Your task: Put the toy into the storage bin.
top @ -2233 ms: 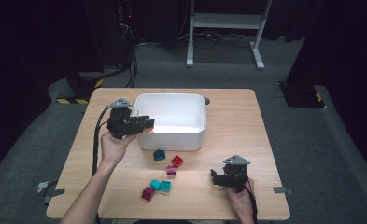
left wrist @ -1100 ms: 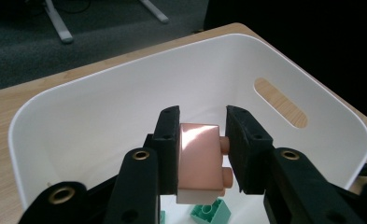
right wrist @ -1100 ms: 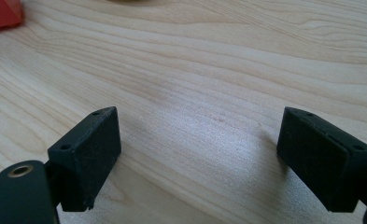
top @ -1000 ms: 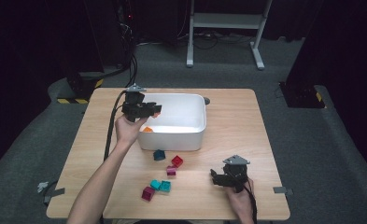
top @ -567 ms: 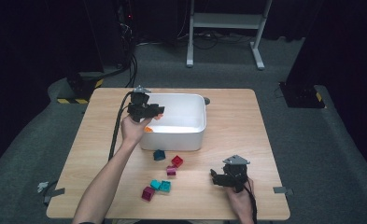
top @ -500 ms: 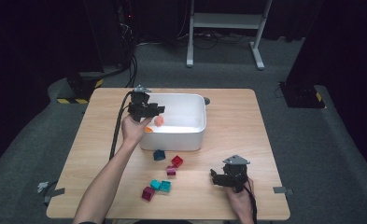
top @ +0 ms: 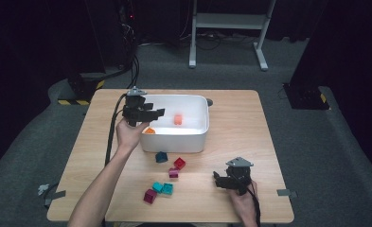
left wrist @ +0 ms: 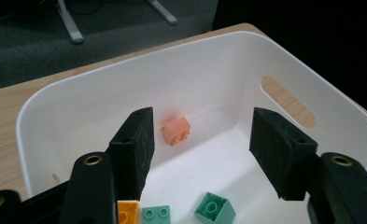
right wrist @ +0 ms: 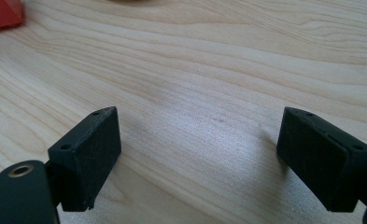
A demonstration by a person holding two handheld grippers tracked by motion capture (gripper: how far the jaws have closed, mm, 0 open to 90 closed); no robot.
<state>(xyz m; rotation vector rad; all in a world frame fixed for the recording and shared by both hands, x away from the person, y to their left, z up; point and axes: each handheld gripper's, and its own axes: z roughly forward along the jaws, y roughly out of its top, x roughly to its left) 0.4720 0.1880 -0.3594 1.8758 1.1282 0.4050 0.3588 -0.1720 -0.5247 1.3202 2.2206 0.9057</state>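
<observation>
Right tool [top: 221,180]: mine, resting low on the counter [top: 231,123], jaws wide with nothing between them.

Loose bricks [top: 163,176]: magenta, teal, red, near the counter's front edge, waiting their turn.

Left tool [top: 151,113]: over the white tub [top: 174,142], jaws just opened wide, nothing held.

Peach brick [left wrist: 176,129]: lying free on the tub floor, beyond the jaws. An orange brick [left wrist: 127,212] and two green ones sit nearer.

Advice: lift the left tool straight clear of the tub's rim before turning to the next brick.

Writing: none legible.
</observation>
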